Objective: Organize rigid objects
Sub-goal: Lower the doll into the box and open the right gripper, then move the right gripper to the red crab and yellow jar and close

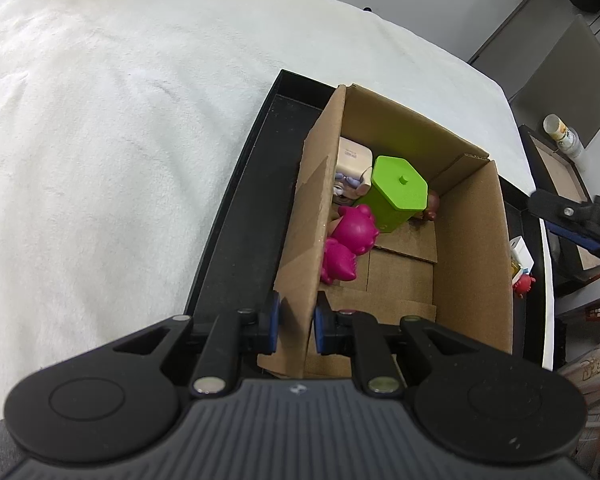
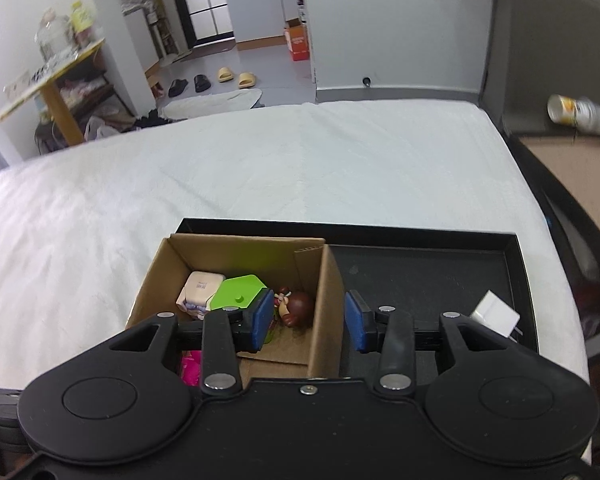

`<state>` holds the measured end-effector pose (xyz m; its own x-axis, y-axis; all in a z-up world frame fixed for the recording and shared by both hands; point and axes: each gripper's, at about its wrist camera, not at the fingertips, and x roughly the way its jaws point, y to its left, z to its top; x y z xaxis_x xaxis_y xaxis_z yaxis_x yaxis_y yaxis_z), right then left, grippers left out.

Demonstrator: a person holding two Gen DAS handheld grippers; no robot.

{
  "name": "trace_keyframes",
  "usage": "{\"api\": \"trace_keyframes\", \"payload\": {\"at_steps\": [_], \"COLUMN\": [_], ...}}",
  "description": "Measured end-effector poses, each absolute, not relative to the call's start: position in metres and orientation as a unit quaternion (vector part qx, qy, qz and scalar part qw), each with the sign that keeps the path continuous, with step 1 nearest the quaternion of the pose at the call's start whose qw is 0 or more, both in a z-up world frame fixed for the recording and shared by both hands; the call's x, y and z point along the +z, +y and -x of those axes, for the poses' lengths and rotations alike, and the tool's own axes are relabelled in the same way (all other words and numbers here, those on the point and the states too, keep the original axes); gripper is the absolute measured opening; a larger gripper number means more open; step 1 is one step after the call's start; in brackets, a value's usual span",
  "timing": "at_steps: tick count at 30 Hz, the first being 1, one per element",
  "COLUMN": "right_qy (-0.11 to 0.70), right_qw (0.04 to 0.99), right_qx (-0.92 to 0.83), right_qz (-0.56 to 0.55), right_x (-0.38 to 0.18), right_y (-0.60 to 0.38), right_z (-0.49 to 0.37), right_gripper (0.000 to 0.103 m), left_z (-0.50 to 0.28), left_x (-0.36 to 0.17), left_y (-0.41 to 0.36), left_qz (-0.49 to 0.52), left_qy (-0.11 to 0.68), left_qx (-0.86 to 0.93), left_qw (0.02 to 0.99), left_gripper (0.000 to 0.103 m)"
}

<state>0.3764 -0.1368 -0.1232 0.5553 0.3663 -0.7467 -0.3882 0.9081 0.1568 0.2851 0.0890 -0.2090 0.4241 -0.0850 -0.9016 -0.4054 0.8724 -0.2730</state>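
Cardboard box (image 1: 472, 240) centre-right of left wrist frame, sitting in black tray (image 1: 236, 216) on white bedding (image 1: 100, 140). Left gripper (image 1: 296, 322) bottom centre, pads clamped on near left box wall. Right gripper (image 2: 307, 320) lower centre of right wrist frame, fingers spread wide astride right box wall. Inside box: magenta toy (image 1: 350, 240), then green hexagonal container (image 1: 398, 192), cream box (image 1: 352, 158) behind. White adapter (image 2: 494, 314) right on tray.

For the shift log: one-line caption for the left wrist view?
Left gripper pinches the cardboard box wall; green container and pink toys inside.
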Motion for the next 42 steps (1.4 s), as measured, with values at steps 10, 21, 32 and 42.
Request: {"api": "trace_keyframes", "payload": {"at_steps": [10,21,32,42], "right_qy": [0.437,0.448,0.488,0.52], "right_qw": [0.88,0.876,0.861,0.848], "right_qx": [0.185,0.169,0.115,0.077], "right_qz": [-0.037,-0.059,-0.082,-0.064], "right_x": [-0.12,-0.123,-0.157,-0.196], "right_y": [-0.183,-0.218,-0.238,-0.229], "right_z": [-0.396,-0.412,-0.432,-0.448], "right_gripper": [0.048,0.063,0.088,0.09], "left_z": [-0.284,-0.284,-0.283,-0.282], "left_x": [-0.208,-0.21,-0.211,-0.212], "left_y": [0.086,0.084,0.085,0.087], "left_qz": [0.229,0.224,0.226,0.227], "left_qy": [0.527,0.529,0.53,0.529], "left_qx": [0.105,0.109,0.107,0.101], "left_qw": [0.812,0.812,0.81,0.811], "left_gripper": [0.016,0.016,0.016,0.016]}}
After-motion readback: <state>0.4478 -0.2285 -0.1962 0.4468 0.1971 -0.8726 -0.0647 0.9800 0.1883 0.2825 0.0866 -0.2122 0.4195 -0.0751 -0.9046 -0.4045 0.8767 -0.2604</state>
